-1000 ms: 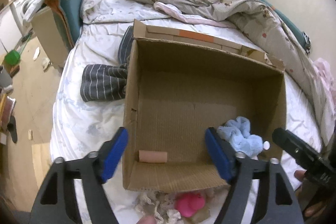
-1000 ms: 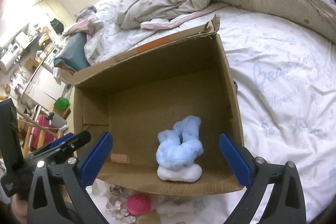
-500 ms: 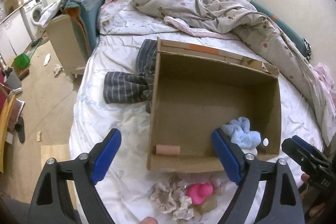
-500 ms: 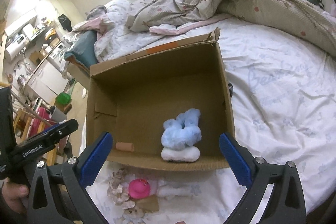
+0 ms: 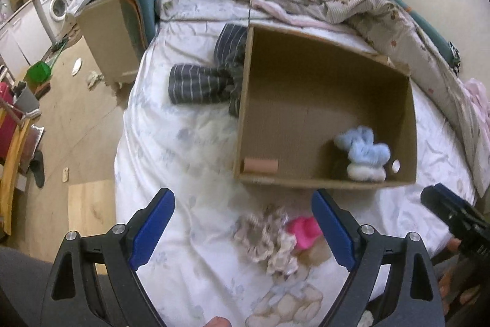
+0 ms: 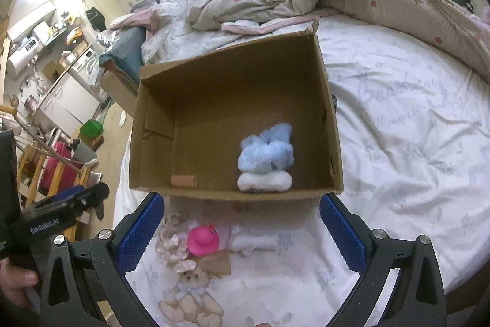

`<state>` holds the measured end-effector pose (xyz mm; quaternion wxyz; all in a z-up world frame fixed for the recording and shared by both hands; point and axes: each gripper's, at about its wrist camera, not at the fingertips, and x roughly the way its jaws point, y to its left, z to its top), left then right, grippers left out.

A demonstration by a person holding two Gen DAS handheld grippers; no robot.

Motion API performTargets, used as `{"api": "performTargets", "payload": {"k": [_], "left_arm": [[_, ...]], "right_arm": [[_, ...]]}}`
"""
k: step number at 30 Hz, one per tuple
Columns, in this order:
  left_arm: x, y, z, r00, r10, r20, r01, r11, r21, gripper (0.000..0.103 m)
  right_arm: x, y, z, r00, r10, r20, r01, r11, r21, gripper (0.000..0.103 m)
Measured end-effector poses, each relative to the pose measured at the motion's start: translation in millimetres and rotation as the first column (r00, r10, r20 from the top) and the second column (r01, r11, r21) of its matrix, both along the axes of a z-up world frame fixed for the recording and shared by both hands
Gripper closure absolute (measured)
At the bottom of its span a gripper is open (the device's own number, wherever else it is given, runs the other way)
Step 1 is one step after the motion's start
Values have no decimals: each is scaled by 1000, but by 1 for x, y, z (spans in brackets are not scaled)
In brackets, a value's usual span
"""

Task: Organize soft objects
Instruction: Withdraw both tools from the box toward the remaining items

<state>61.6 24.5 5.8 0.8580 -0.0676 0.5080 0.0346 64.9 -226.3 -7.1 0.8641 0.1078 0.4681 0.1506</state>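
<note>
Both grippers are hovering just short of the cardboard box [image 6: 235,100] on the bed. The left gripper [image 5: 243,230], whose jaws have just been opening, is standing wide with nothing between them; the right gripper [image 6: 242,230] is likewise gaping and empty. The pink plush [image 6: 202,240] and frilly scrunchies [image 5: 263,238] are lying just outside the box's near wall, directly ahead between each pair of jaws, roughly equally near both. A blue fluffy item [image 6: 267,149] is already sitting inside.

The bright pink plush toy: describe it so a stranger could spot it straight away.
Start at the open brown cardboard box standing on the white printed bedsheet. On the sheet just outside the box's near wall lies a small cluster of soft things; the bright pink plush toy sits in its middle. It is the only vivid pink piece, between a beige frilly scrunchie and a white rolled cloth.
</note>
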Motion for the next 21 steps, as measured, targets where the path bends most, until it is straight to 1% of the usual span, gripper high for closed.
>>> {"api": "performTargets", "payload": {"k": [4,6,8,10,12,15,19,21], "left_arm": [[-8,7,-8,999,10,-39,-11,1000,-21,13],[-10,10,-10,998,15,-53,-16,1000,-15,13],[-11,15,-13,998,30,-63,-31,999,-14,13],[-12,22,-17,997,43,-68,-46,998,-37,13],[-12,29,-24,994,63,-88,-66,997,-37,13],[-11,34,-39,987,64,-149,-74,996,-58,13],[-8,33,-60,972,59,-228,-88,989,-118,13],[-5,30,-68,967,51,-250,-88,987,-138,14]], "right_arm": [[-5,3,-4,1000,-3,-25,3,1000,12,0],[-8,4,-9,999,-8,-46,9,1000,19,0],[-11,5,-15,997,-10,-74,12,1000,23,0],[-13,7,-20,995,-14,-98,17,1000,24,0],[-14,8,-24,994,-14,-113,17,1000,25,0],[-14,10,-29,992,-15,-126,14,1000,-4,0],[-10,6,-35,988,-33,-152,33,999,-4,0],[-8,5,-39,985,-43,-166,43,999,-5,0]]}}
